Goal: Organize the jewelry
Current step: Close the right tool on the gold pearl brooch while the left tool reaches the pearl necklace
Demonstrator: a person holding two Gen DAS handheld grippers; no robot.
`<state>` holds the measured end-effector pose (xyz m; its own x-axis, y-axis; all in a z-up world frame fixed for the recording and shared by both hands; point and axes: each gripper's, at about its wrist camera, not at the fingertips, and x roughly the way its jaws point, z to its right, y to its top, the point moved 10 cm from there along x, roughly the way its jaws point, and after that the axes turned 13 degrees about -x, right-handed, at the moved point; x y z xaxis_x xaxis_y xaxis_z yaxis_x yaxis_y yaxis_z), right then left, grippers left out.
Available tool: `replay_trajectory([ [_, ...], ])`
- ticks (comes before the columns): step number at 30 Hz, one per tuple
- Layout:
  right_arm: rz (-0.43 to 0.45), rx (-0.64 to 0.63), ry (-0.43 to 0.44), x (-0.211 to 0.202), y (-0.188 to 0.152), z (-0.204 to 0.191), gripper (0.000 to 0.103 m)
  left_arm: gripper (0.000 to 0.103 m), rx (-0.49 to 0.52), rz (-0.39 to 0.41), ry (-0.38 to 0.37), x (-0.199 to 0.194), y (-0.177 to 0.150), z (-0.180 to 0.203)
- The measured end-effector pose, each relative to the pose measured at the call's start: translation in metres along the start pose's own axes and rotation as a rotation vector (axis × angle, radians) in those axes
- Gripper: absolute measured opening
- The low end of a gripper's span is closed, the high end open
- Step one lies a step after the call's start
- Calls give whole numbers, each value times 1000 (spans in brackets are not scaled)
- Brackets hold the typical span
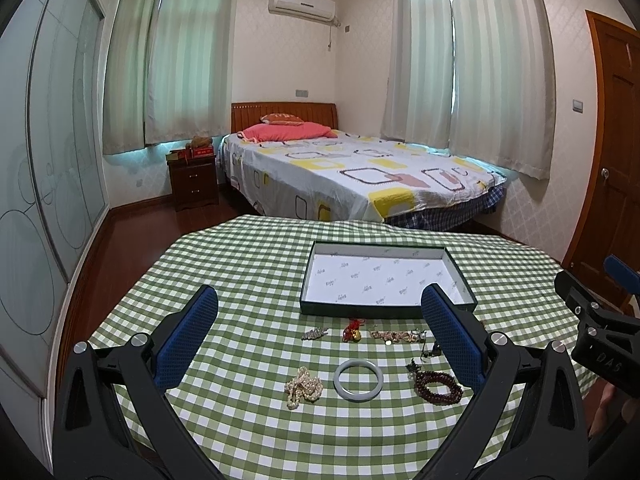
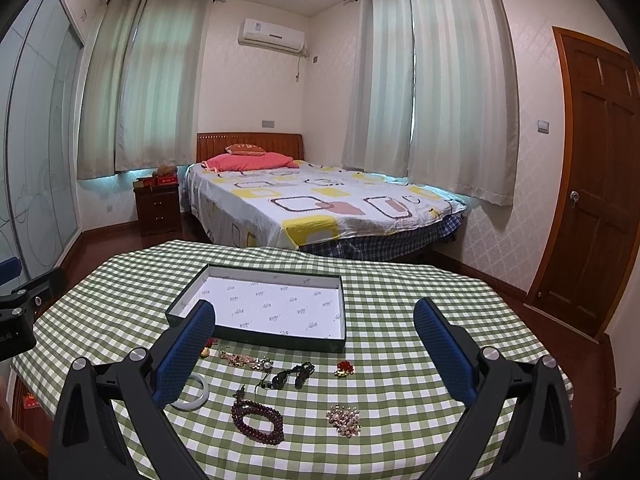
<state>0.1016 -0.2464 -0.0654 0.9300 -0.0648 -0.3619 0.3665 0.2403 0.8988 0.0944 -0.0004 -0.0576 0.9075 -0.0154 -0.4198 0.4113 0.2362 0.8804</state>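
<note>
- Left gripper (image 1: 320,334) and right gripper (image 2: 314,348): both spread apart, holding nothing, hovering over the table's near edge.
- Nothing sorted yet: box (image 1: 384,310) at table centre is empty.
- Loose between box and near edge: pearl strand (image 1: 303,387), bangle (image 1: 358,379), dark bead bracelet (image 2: 258,420), brooch (image 2: 344,421).
- Green checked tablecloth (image 1: 248,272); bedroom, bed (image 1: 360,176) beyond.

Left claw (image 1: 320,328), right claw (image 2: 314,336): black frames, blue textured pads, silver screws

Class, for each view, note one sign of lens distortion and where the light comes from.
Left wrist view: the wardrobe bows and the corners go black; daylight glows through the curtains. Right wrist view: the door curves; same curtain-filtered light, tray sharp.
</note>
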Motion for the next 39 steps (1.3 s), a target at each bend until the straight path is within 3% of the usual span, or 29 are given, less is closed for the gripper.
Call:
replay_trajectory([
  [9, -65, 28, 29, 44, -39, 0, 97, 99, -1, -118, 46, 58, -43, -23],
  [19, -266, 26, 70, 122, -130, -5, 96, 99, -51, -333, 120, 136, -121, -71],
  [23, -313, 30, 82, 134, -149, -3, 96, 99, -40, -371, 131, 151, -141, -76],
  [31, -327, 44, 87, 141, -163, -3, 94, 99, -11, -402, 134, 167, -157, -70],
  [32, -329, 46, 86, 143, -164, -2, 90, 99, -12, -409, 134, 169, -158, -70],
  [35, -351, 65, 102, 147, -171, -2, 55, 99, -17, -426, 136, 175, -162, -71],
  [39, -376, 85, 109, 150, -184, -1, 54, 99, -7, -427, 145, 179, -166, -73],
])
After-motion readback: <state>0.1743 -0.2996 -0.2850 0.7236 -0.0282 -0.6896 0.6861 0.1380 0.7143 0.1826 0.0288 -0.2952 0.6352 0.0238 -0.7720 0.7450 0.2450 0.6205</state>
